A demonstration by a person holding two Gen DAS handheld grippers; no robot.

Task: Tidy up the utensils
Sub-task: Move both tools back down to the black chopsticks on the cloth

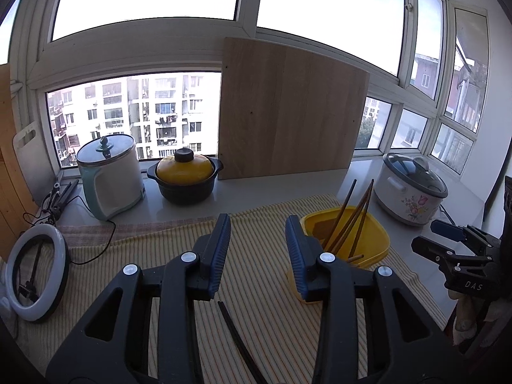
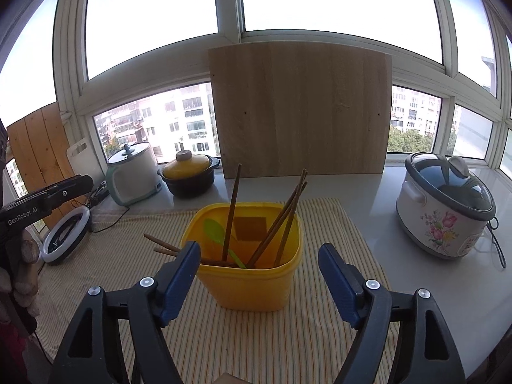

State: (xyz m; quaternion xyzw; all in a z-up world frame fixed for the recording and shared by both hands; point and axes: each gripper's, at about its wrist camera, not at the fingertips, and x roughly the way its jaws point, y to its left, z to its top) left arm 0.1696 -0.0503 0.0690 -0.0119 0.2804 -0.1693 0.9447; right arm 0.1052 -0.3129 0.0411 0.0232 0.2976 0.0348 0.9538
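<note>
A yellow plastic tub (image 2: 256,284) stands on a striped cloth (image 2: 262,345) and holds several brown chopsticks (image 2: 232,211) and a green spoon (image 2: 215,231). My right gripper (image 2: 258,262) is open and empty, its jaws either side of the tub's near wall, just short of it. In the left wrist view the tub (image 1: 374,236) sits to the right of my left gripper (image 1: 257,230), which is open and empty above the cloth (image 1: 256,288). A dark chopstick (image 1: 238,342) lies on the cloth under the left gripper.
A wooden board (image 2: 300,108) leans on the window behind. A floral rice cooker (image 2: 444,204) stands at the right. A yellow-lidded black pot (image 1: 185,172), a white-green cooker (image 1: 110,176) and a ring light (image 1: 36,272) are at the left.
</note>
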